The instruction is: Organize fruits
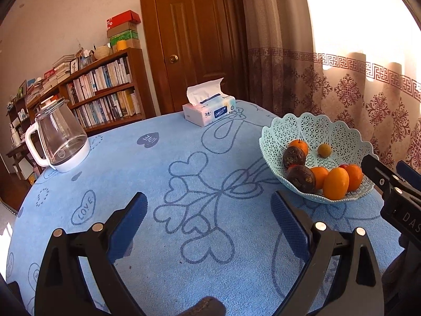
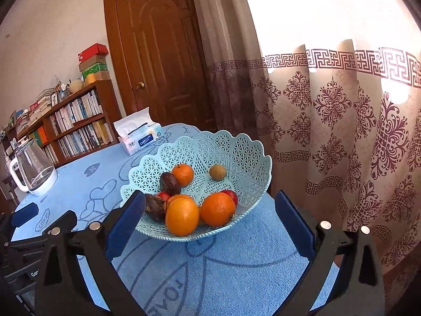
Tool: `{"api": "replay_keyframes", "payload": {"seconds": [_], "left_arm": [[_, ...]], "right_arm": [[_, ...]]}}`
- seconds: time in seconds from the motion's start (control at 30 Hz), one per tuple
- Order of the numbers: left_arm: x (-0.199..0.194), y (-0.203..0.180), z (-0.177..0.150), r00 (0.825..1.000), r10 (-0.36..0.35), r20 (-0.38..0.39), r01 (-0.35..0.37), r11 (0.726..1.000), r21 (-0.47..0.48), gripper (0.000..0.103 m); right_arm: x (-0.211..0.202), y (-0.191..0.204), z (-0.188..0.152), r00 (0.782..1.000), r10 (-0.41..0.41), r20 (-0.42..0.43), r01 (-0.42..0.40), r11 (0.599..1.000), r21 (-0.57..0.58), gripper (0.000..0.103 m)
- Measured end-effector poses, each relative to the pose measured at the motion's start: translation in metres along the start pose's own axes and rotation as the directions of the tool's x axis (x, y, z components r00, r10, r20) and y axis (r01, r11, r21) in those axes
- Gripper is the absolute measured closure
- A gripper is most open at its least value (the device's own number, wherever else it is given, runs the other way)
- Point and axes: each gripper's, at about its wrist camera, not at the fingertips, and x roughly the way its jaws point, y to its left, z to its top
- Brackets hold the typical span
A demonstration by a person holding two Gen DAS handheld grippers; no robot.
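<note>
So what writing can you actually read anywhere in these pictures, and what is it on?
"LOVE": in the heart shapes on the blue tablecloth.
"Color's Life": on the blue label of the tissue pack; its other print is too small to read.
"DAS", cut off: on the right gripper.
"Gen", cut off: on the left gripper.
Book spines on the bookshelf and the boxes above it: too blurred.

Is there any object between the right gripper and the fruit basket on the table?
Nothing visible does. The right gripper, jaws open and empty, faces the fruit basket directly, with only blue tablecloth below. The tissue box and kettle stand off to the left.
</note>
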Motion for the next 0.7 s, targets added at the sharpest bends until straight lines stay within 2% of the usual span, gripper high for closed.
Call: {"api": "replay_keyframes", "payload": {"seconds": [0.7], "left_arm": [[0.001,-0.001,-0.003,1.0,0.024,0.001,-0.024,1.0,0.008,0.009]], "right_arm": [[0.018,0.006,-0.004,0.996,-0.004,-0.089,0.002,1.0,-0.026,0.003]]}}
